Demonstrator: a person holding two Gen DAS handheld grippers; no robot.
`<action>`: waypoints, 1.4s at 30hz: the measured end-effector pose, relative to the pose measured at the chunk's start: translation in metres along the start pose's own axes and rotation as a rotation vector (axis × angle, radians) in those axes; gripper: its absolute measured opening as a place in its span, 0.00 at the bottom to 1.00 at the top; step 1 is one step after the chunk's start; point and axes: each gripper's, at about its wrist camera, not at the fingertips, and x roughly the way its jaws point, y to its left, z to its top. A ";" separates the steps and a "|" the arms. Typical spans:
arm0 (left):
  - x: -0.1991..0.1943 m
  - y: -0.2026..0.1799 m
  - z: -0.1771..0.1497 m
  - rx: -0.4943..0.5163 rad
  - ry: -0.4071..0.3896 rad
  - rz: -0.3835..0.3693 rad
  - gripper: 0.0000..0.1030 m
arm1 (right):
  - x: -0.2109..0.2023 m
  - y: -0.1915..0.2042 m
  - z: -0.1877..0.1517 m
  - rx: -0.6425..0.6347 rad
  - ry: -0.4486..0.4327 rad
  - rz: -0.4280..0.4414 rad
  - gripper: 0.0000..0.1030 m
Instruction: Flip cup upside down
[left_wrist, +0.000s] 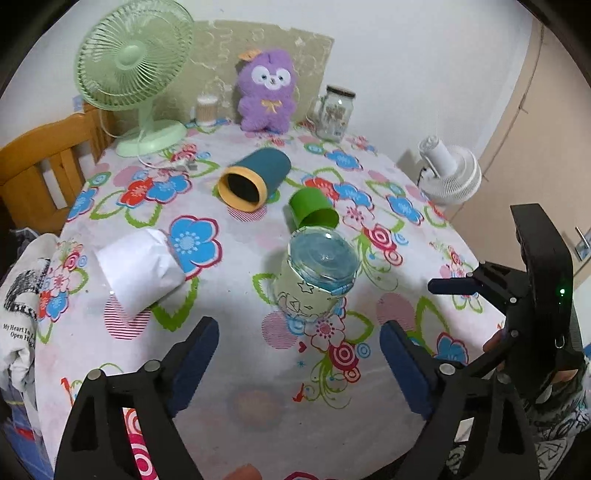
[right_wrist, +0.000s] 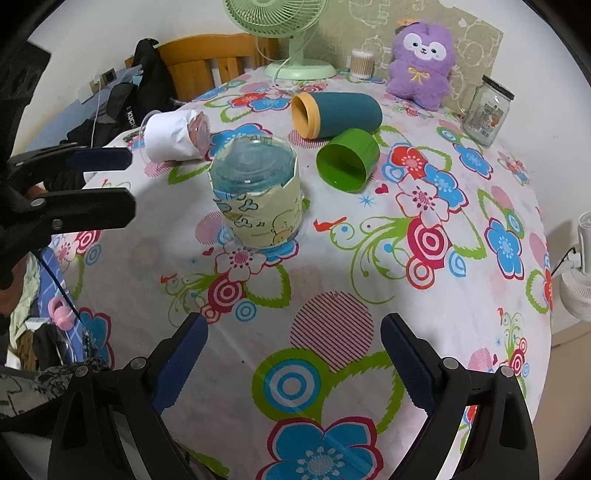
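Four cups are on the bench (left_wrist: 236, 295) with the flowered cloth. The clear cup (left_wrist: 317, 273) with the pale paper sleeve stands upside down near the middle of the bench, its blue-tinted bottom facing up. It is straight ahead of the left gripper (left_wrist: 299, 354), a little beyond the fingertips and not touching them. This gripper is wide open and holds nothing; it points toward the far edge of the bench from above the near edge. The right gripper (right_wrist: 295, 350) is also wide open and empty, and it hovers over the near right part of the bench; the clear cup (right_wrist: 255, 195) is well apart from it, forward and to the left. Behind the clear cup, a green cup (left_wrist: 312, 208) and a dark blue cup (left_wrist: 255, 179) with a yellow rim lie on their sides. A white cup (left_wrist: 138, 267) lies on its side near the left edge.
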 end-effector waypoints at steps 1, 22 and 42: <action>-0.003 0.000 -0.001 -0.006 -0.016 0.009 0.92 | -0.001 0.001 0.001 0.001 -0.006 -0.002 0.93; -0.064 0.018 -0.019 -0.160 -0.266 0.113 1.00 | -0.064 0.032 0.038 -0.004 -0.238 -0.180 0.93; -0.090 0.001 -0.002 -0.122 -0.386 0.223 1.00 | -0.103 0.045 0.047 0.034 -0.390 -0.212 0.97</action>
